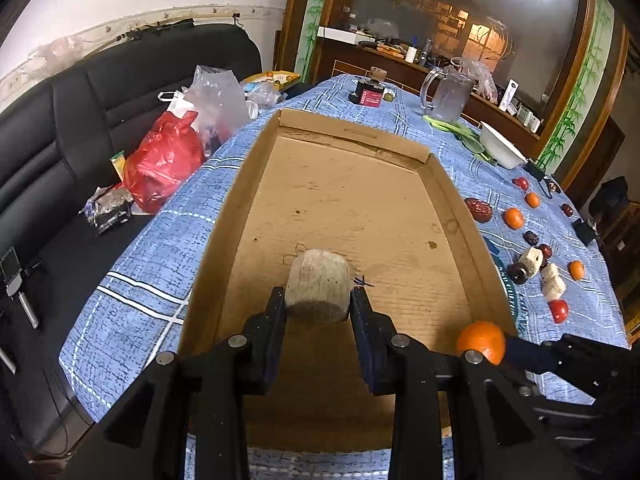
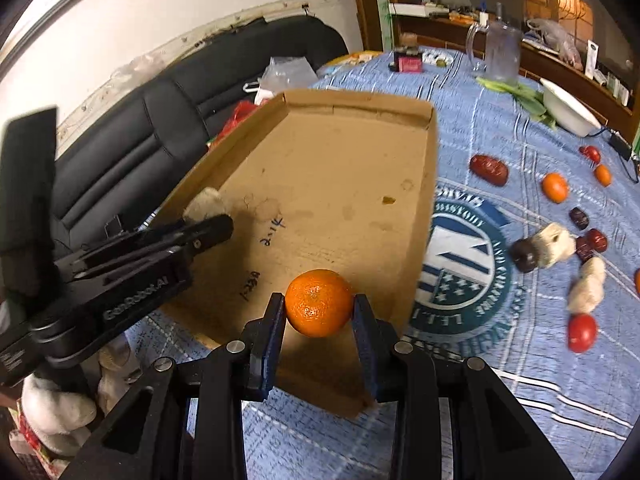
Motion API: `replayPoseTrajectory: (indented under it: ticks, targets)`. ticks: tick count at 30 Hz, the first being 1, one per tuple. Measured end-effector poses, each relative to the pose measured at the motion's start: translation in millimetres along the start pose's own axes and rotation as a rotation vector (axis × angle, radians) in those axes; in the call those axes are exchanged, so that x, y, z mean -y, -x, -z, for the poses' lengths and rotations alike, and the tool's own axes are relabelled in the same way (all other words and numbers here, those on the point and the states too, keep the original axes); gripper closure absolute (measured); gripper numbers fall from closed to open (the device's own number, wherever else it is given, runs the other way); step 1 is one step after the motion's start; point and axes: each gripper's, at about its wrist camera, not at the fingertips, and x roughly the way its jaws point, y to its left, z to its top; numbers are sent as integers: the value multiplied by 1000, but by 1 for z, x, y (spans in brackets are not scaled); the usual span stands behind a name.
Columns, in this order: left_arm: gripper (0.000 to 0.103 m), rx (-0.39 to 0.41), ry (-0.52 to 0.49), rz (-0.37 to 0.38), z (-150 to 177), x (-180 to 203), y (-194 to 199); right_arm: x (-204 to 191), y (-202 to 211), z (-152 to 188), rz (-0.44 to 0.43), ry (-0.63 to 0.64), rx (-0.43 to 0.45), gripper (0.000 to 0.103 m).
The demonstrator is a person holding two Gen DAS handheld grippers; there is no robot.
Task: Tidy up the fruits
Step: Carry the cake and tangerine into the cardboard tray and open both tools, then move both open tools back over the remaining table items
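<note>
A shallow cardboard tray (image 1: 452, 200) lies on the blue tablecloth; it also shows in the right wrist view (image 2: 430, 168). My left gripper (image 1: 319, 300) is shut on a pale beige chunk of peeled fruit (image 1: 318, 284) and holds it over the tray's near half. My right gripper (image 2: 319, 308) is shut on an orange mandarin (image 2: 319, 303) above the tray's near right corner; that mandarin shows in the left wrist view (image 1: 481, 341). The left gripper with its chunk (image 2: 204, 204) shows at the left of the right wrist view.
Loose fruit lies on the cloth right of the tray: mandarins (image 2: 555, 187), red dates (image 2: 489, 169), pale chunks (image 2: 588, 286), a red tomato (image 2: 582, 332). A white bowl (image 1: 502, 146) and glass jug (image 1: 448, 94) stand at the back. A black sofa with bags (image 1: 168, 160) is left.
</note>
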Motion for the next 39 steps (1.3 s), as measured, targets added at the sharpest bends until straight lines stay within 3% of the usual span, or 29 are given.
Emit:
replayPoseTrajectory:
  ticks: [10,13,18,25,31,34,39]
  targets:
    - [71,-2,-55,-106,-11,-13,-12,-19,-11,4,-19,10,-24,66]
    - [71,-12,-40,-35,-17,-23,-11,-23,-15,3,-24,-2,-23,66]
    - [69,-7,-81,-38,-17,-17,-13,-21,-23,2,-43,-46,-38,66]
    - [54,-2,-24,11,-14,-21,-3,-26,-19,1,-5,-18,-3,54]
    - [37,46,58,39,-12,-30,26,-23,10,2,-7,-30,73,52]
    - [36,69,83,48,-12,-32,42,-13,26,5,-6,-66,109,42]
    - [31,107,71,59,-12,-22,65,26,55,20,12,-164,163,41]
